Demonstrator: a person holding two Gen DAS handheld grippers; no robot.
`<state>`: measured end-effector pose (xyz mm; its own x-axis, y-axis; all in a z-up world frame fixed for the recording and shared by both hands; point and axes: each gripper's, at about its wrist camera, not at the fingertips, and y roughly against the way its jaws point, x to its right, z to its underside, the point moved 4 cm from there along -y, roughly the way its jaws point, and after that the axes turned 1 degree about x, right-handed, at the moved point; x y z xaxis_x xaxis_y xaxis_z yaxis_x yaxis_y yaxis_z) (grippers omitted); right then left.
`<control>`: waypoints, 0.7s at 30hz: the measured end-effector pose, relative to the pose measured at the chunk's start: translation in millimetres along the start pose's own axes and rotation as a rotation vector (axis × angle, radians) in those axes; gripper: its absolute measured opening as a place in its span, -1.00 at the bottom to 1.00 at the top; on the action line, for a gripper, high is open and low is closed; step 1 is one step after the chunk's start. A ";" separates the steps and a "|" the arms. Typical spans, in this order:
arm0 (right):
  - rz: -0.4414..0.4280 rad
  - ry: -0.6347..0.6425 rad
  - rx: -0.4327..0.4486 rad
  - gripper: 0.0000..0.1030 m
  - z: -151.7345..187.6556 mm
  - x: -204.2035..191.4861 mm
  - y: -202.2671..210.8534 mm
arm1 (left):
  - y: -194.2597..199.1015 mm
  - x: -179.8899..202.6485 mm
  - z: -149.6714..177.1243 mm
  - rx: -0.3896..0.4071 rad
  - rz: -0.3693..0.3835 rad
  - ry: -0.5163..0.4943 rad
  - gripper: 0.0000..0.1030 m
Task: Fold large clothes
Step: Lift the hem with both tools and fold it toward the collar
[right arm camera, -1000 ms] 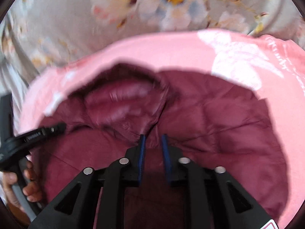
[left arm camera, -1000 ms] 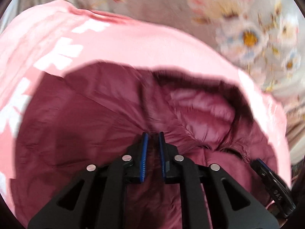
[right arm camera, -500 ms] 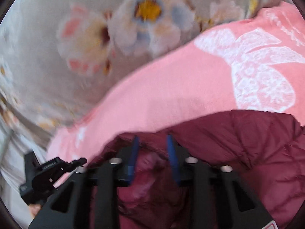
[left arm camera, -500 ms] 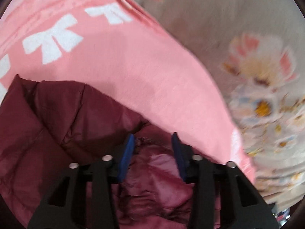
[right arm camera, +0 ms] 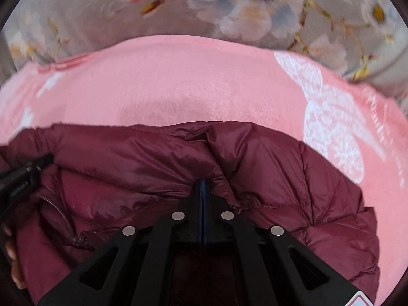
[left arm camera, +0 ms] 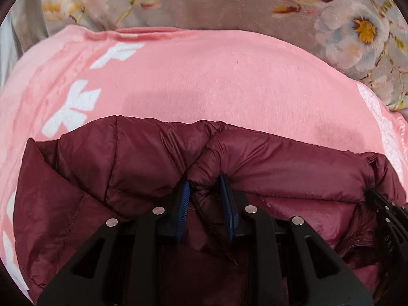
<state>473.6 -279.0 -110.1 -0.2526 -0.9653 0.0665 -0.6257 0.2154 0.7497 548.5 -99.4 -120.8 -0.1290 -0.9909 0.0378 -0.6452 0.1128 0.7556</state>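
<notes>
The maroon jacket [left arm camera: 267,168] lies bunched on a pink blanket [left arm camera: 204,76] spread over a floral cover [left arm camera: 357,25]. The left hand-held gripper [left arm camera: 205,186] has a fold of jacket between its jaws, which have just been closing on it. The right hand-held gripper [right arm camera: 202,186] has its jaws together, pinching the jacket's puffy edge

The jacket [left arm camera: 255,168] lies on a blanket [left arm camera: 216,81], which lies on a bedsheet [left arm camera: 216,2] behind it.
</notes>
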 end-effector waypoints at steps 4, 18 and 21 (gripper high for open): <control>0.088 0.073 0.019 -0.99 1.7 -8.9 -2.8 | -0.5 2.8 0.5 0.027 -0.028 -0.024 -0.54; 0.141 0.139 0.027 -0.87 2.3 -18.3 -7.7 | -3.2 6.4 0.5 0.036 -0.054 -0.043 -0.54; 0.135 0.133 0.028 -0.87 3.1 -18.7 -7.4 | -3.4 6.5 0.5 0.036 -0.056 -0.044 -0.54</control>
<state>480.7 -262.0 -119.0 -0.2369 -0.9378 0.2537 -0.6131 0.3469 0.7098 549.5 -106.2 -123.5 -0.1242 -0.9917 -0.0337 -0.6789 0.0602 0.7318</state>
